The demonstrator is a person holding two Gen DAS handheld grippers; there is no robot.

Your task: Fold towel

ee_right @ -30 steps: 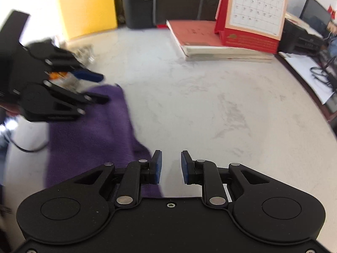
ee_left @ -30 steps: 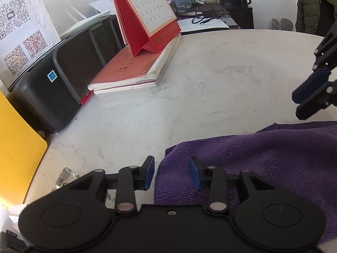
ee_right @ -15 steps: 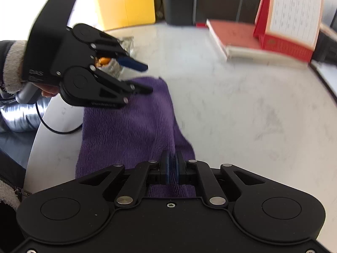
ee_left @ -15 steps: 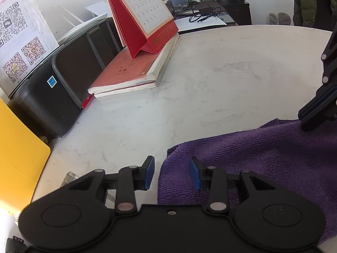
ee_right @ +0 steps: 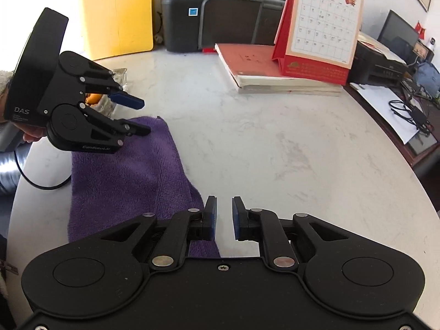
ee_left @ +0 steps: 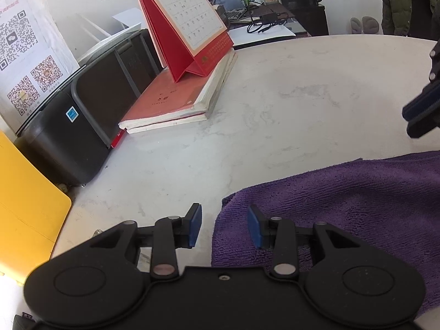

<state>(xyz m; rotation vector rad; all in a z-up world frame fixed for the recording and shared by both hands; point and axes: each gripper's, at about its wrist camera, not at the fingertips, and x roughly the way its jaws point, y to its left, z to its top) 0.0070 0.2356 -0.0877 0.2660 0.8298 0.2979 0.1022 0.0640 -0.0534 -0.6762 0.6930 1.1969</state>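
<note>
Towel (ee_right: 121,181) lies flat beside the calendar's (ee_right: 321,24) books; my right gripper (ee_right: 222,217) has just parted, empty, and my left gripper (ee_left: 224,227) stands spread over the towel's corner.

Both the left gripper (ee_right: 141,117) and right gripper (ee_right: 224,218) are matte black with blue pads, silver pivot pins and round housings, the left marked "DAS", trailing a black cable (ee_right: 41,183).

purple towel (ee_right: 123,181) flat on table
</note>
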